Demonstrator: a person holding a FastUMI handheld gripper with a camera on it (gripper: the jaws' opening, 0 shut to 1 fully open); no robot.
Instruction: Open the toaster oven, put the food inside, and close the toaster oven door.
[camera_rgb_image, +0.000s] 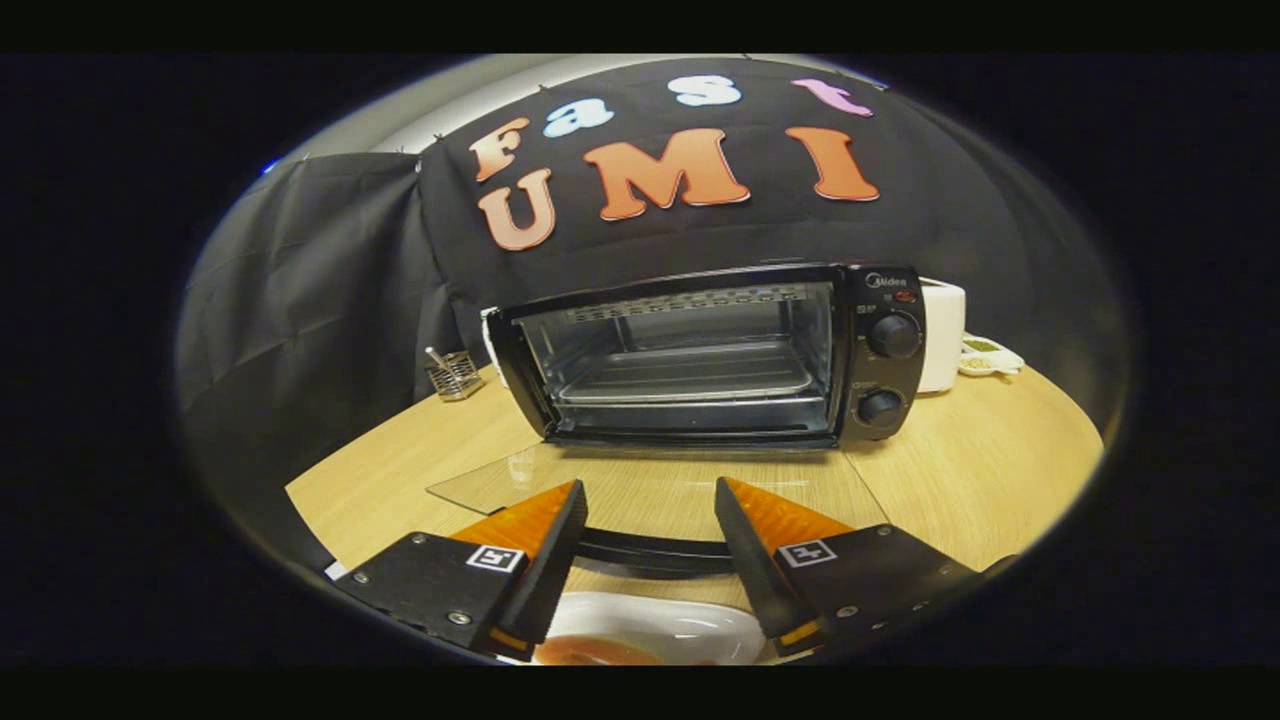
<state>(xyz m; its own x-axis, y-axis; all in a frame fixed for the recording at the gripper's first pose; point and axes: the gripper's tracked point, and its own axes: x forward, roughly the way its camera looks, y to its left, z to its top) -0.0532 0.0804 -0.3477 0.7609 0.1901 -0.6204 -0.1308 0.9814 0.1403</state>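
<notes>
Toaster oven (715, 355) sits open on the wooden table (980, 480), glass door (640, 485) flat ahead of the gripper (650, 510). Its jaws are spread wide over the white dish of food (655, 630), holding nothing. That glazed dish looks rigid, slippery and breakable, so its rim is probably the safest place to pinch.

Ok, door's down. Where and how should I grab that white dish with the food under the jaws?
Probably by the near rim of the white dish, coming from above with the gripper, whose jaws stand open. The dish looks shallow and lies flat on the table below and between the jaws, so its thin edge is the likeliest hold. Its near side is out of sight.
</notes>
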